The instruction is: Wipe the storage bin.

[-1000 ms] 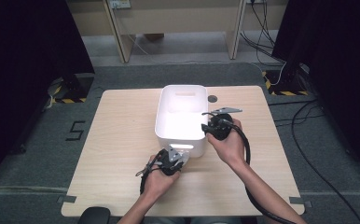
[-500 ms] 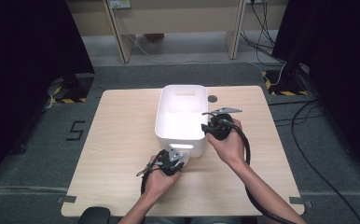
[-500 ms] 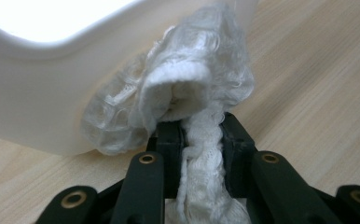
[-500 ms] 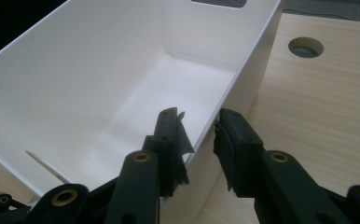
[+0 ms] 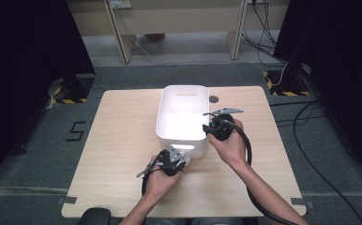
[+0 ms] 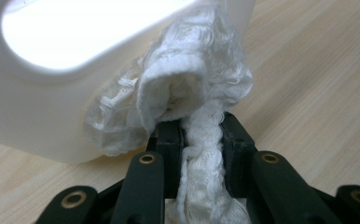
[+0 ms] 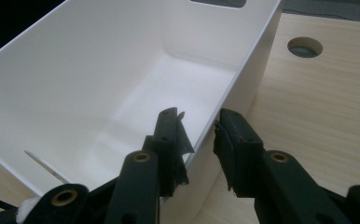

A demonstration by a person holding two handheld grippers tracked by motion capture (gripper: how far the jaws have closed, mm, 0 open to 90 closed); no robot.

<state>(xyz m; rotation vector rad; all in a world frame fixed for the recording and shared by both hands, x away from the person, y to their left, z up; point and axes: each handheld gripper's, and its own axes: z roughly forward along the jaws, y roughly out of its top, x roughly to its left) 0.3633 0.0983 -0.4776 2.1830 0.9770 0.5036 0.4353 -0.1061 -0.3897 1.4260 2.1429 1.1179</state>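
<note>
A pale wooden bench (image 5: 123, 154) sits on grey carpet, dark curtains at both sides. Nearest me, my left tongs (image 6: 201, 135) are clenched on a wad of white cloth (image 6: 192, 93), pressed against the near outside wall of the white bin (image 5: 181, 133), just below its handle slot. A little farther on, my right tongs (image 7: 199, 128) straddle the bin's right wall, one jaw inside and one outside; I cannot tell whether the pads actually bite the rim. I judge I am steadying the bin while wiping its front. Next I would drag the cloth along that wall, keeping the right side braced so the bin doesn't slide.
</note>
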